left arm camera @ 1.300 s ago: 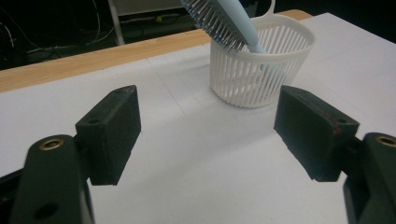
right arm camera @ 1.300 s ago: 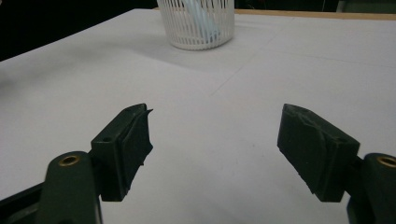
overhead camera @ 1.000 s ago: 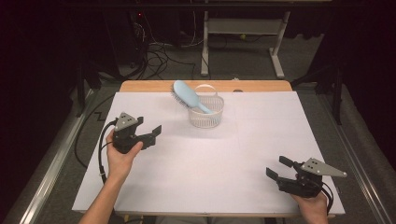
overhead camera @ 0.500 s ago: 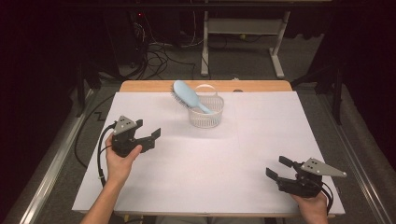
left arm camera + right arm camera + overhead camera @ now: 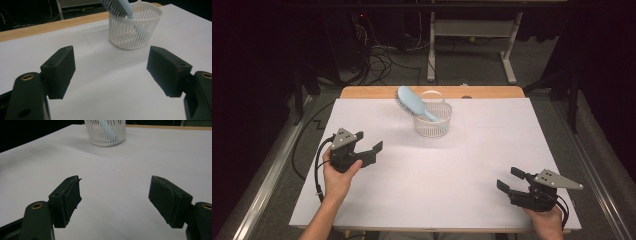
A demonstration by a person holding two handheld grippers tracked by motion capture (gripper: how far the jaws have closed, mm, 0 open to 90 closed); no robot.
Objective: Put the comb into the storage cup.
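A white slatted basket (image 5: 432, 121) stands on the white table cover (image 5: 452, 165), near the far middle. A light blue hairbrush (image 5: 411, 102) rests in it handle down, its bristled head leaning out over the left rim. My left gripper (image 5: 369, 141) is held at the left of the table, open and empty, pointing toward the basket. In the left gripper view the basket (image 5: 135, 32) and the hairbrush (image 5: 117, 6) lie beyond the open left gripper (image 5: 111, 67). My right gripper (image 5: 508, 178) sits near the front right, open and empty. The basket (image 5: 105, 132) is far ahead of the right gripper (image 5: 116, 195).
A wooden table edge (image 5: 362, 92) shows beyond the white cover. Past it are floor cables (image 5: 377, 55) and a white desk frame (image 5: 472, 35). Metal rails run along both sides of the table. Bare white surface lies between the two grippers.
My left gripper has drifted a little toward the near edge of the table. The right gripper, basket and hairbrush have stayed put.
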